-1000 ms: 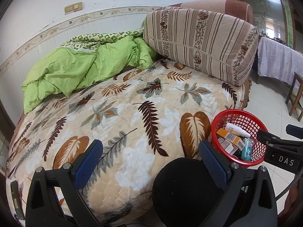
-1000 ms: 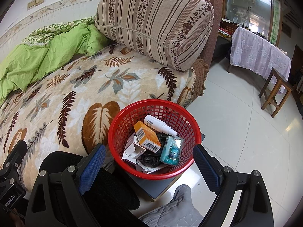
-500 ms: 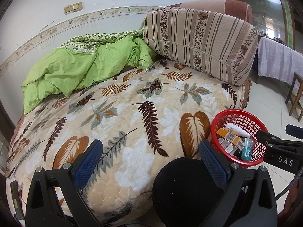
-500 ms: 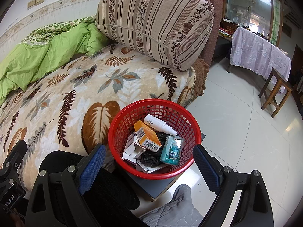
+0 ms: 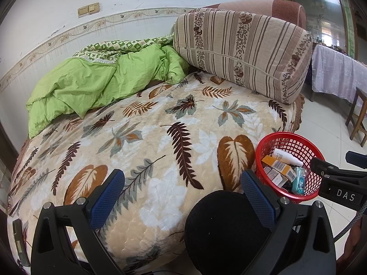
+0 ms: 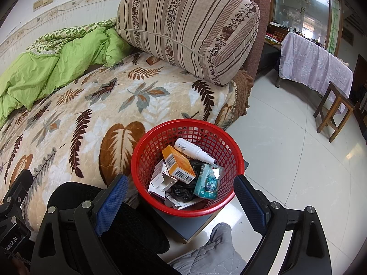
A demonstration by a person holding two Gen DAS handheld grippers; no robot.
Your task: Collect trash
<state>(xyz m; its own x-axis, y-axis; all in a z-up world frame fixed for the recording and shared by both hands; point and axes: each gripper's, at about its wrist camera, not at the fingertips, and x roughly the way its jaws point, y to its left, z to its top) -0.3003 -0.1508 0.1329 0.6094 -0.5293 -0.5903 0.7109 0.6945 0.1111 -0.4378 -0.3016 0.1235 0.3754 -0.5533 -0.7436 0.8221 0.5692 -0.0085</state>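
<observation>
Nothing moved; right wrist view alone shows red basket [image 6: 229,146] contents clearly.

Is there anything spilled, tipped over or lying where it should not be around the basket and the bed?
Nothing stands out. The red basket sits upright with the trash inside it, and no litter shows on the leaf-print blanket.

Left wrist faces bed [image 5: 160,137]; right wrist nearer, above red basket [image 6: 146,151]; both share basket, bed.
</observation>
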